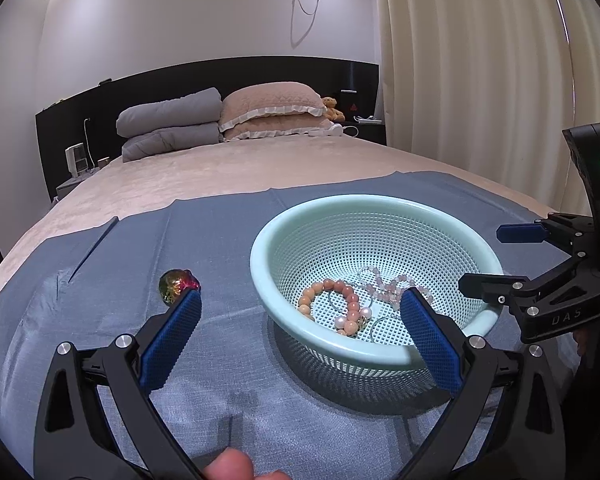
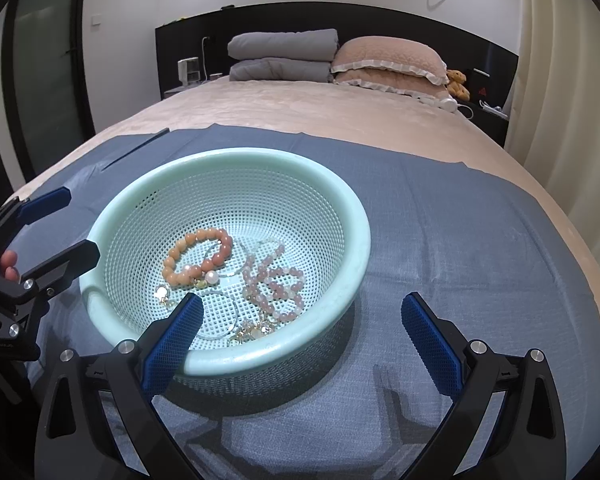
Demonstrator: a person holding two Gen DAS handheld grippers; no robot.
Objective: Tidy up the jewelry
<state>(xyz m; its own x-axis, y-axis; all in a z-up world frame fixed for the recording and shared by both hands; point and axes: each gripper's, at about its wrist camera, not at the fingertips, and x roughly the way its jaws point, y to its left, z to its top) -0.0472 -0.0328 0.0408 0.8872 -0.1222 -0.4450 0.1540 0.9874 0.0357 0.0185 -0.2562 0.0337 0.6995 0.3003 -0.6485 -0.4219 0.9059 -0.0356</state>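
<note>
A mint green mesh basket point(image 1: 376, 204) point(image 2: 352, 208) sits on a blue cloth point(image 1: 204, 248) point(image 2: 440, 220) on the bed. Inside lie an orange bead bracelet point(image 1: 332, 300) point(image 2: 196, 256), a pink bead bracelet point(image 1: 388, 284) point(image 2: 276, 284), thin hoops and small gold pieces point(image 2: 252, 330). A multicoloured bead bracelet point(image 1: 179, 285) lies on the cloth left of the basket, just beyond my left gripper's left fingertip. My left gripper point(image 1: 300, 312) is open and empty, hovering at the basket's near left rim; it also shows in the right wrist view point(image 2: 66, 226). My right gripper point(image 2: 302, 316) is open and empty over the basket's near right rim; it also shows in the left wrist view point(image 1: 488, 258).
The bed point(image 1: 236, 168) runs back to grey folded quilts point(image 1: 168, 128), pink pillows point(image 1: 272, 112) and a black headboard. A teddy bear point(image 1: 333, 107) and a nightstand stand at the back right. Curtains point(image 1: 472, 60) hang on the right. The cloth's edges fall near the bed's sides.
</note>
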